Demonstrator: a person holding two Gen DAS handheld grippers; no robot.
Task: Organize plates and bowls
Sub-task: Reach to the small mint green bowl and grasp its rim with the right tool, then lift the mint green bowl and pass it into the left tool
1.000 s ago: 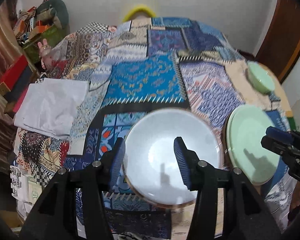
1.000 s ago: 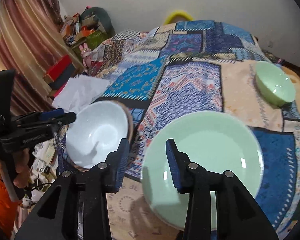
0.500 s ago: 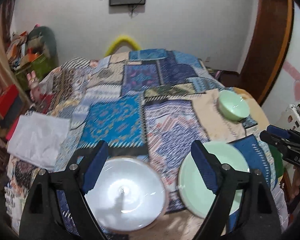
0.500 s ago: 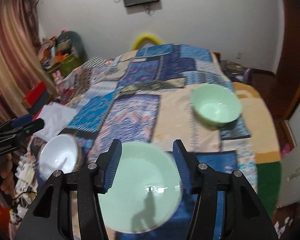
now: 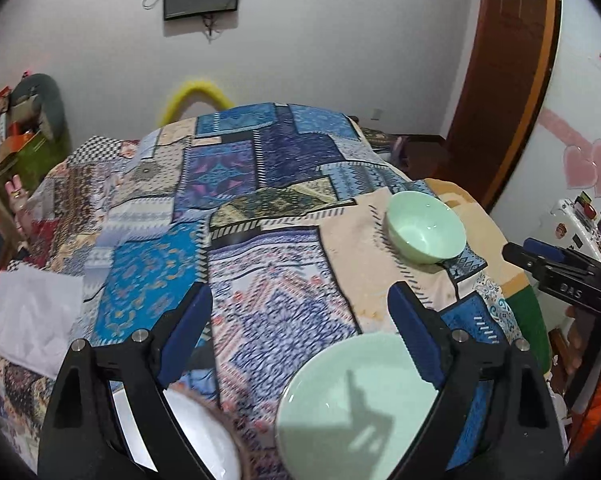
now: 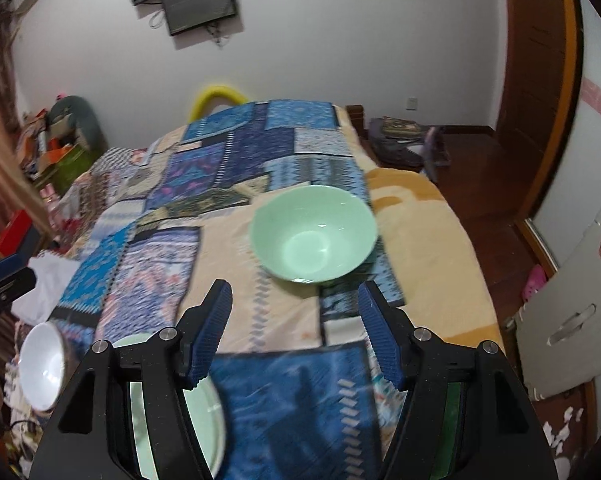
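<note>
A pale green plate (image 5: 356, 408) lies on the patchwork bedspread (image 5: 260, 272) near its front edge, with a white bowl (image 5: 204, 440) to its left. A pale green bowl (image 5: 424, 228) stands upright farther back on the right. My left gripper (image 5: 298, 312) hovers above the spread between white bowl and plate; its jaws are opening, nothing between them. My right gripper (image 6: 294, 300) points at the green bowl (image 6: 314, 232) just short of it, jaws opening and empty. The plate (image 6: 204, 420) is partly hidden behind its left finger; the white bowl (image 6: 40, 364) sits far left.
A folded white cloth (image 5: 32, 320) lies at the bed's left edge. Boxes and clutter (image 5: 20, 128) pile up in the far left corner. A wooden door (image 5: 512, 80) and a white panel (image 6: 568, 300) stand right of the bed, over wooden floor.
Both grippers have drawn back from the white bowl and the green plate, which stay on the bed. Both jaws stand wider. The right view has swung toward the green bowl.
</note>
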